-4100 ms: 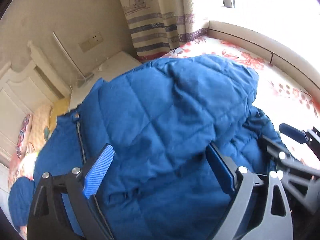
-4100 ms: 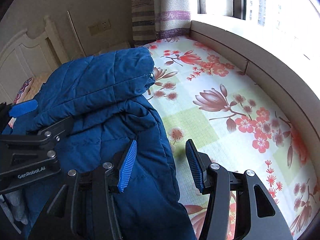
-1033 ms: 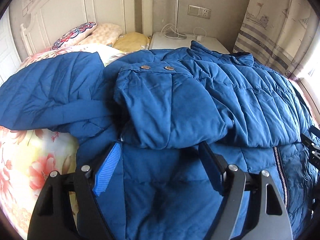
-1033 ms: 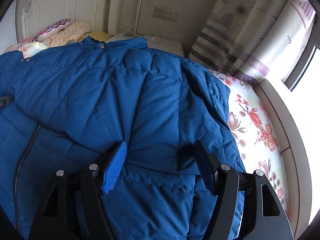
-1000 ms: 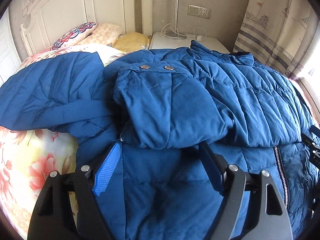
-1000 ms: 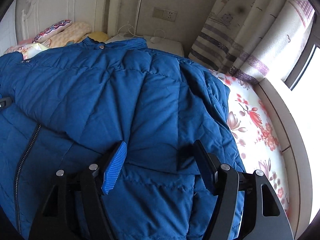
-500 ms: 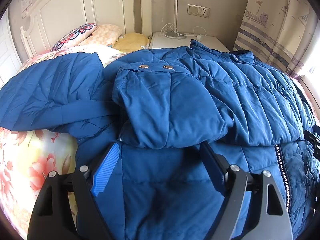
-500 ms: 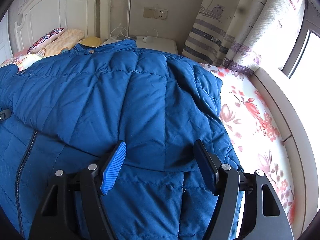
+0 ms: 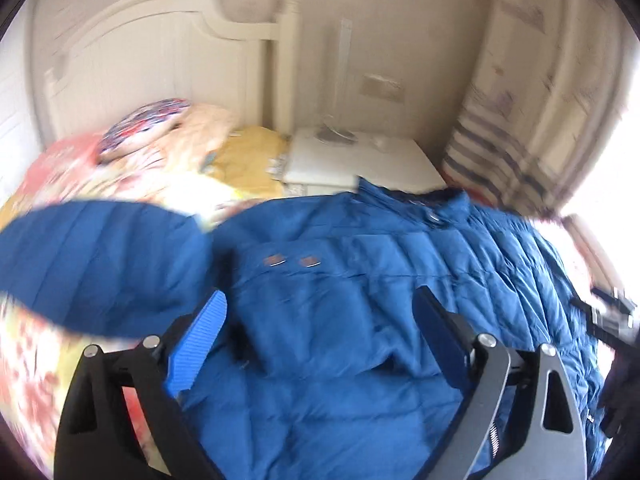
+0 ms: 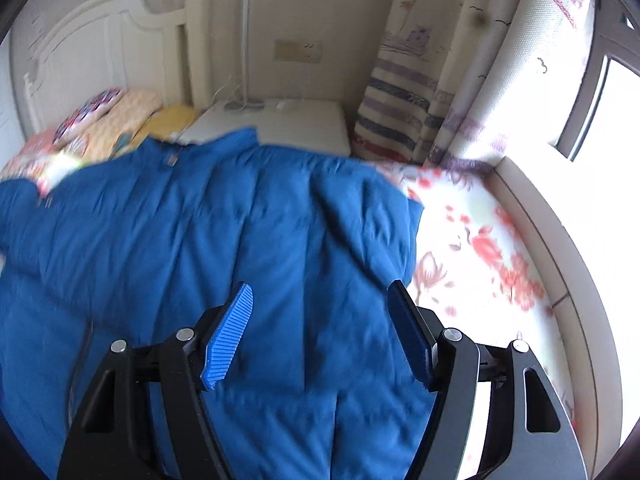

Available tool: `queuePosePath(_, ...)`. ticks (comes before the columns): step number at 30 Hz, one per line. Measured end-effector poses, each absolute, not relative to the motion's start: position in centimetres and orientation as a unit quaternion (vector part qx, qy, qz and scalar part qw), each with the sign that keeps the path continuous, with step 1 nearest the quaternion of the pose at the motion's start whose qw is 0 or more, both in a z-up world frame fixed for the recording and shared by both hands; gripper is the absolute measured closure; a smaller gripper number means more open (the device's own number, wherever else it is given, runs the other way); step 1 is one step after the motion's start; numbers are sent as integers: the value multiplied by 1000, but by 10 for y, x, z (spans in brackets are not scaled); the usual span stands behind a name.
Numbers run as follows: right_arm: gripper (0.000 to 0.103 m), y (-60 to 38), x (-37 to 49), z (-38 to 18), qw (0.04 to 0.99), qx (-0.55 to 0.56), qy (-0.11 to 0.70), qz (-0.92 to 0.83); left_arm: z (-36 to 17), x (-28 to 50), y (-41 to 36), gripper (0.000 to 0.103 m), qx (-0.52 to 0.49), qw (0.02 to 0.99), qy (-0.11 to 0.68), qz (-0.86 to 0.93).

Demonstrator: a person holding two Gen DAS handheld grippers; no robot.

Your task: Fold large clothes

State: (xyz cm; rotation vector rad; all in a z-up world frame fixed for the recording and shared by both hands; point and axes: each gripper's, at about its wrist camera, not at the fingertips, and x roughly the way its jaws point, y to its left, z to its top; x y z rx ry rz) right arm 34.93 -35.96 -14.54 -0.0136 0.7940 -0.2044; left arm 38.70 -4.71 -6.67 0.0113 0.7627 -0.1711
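A white headboard [image 9: 168,52] and nightstand [image 10: 288,120] stand against a beige wall, striped curtains [image 10: 404,92] beside a bright window [image 10: 600,100].

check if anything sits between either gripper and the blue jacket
Nothing visible does. The blue jacket lies directly below the left gripper, whose jaws are opening with nothing clamped, and below the open right gripper; only air separates them.

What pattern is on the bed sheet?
Pink-red flowers on a pale ground; the bed sheet shows best in the right wrist view.
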Motion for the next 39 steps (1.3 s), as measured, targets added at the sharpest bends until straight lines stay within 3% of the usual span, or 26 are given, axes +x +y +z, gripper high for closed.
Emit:
queuePosePath(5, 35, -363, 389, -179, 889, -16, 447, -97, -126, 427, -99, 10, 106, 884, 446, -89)
queuePosePath(7, 34, -368, 386, -186, 894, -8, 441, -81, -149, 430, -99, 4, 123, 874, 460, -96)
queuePosePath(16, 33, -379, 424, -137, 917, 14, 391, -81, -155, 423, -96, 2, 131, 886, 434, -101)
queuePosePath(21, 27, -381, 471, -178, 880, -2, 463, -101, -155, 420, -95, 2, 124, 887, 433, -104)
queuePosePath(28, 25, -338, 408, -145, 911, 13, 409, -51, -150, 416, -91, 3, 110, 896, 419, -100)
queuePosePath(33, 22, -295, 375, -179, 893, -74, 444, 0, -107, 388, -10, 6, -82, 922, 360, -118)
queuePosePath(39, 22, -323, 360, -174, 913, -9, 407, -22, -75, 344, 191, 7, -324, 911, 250, 43)
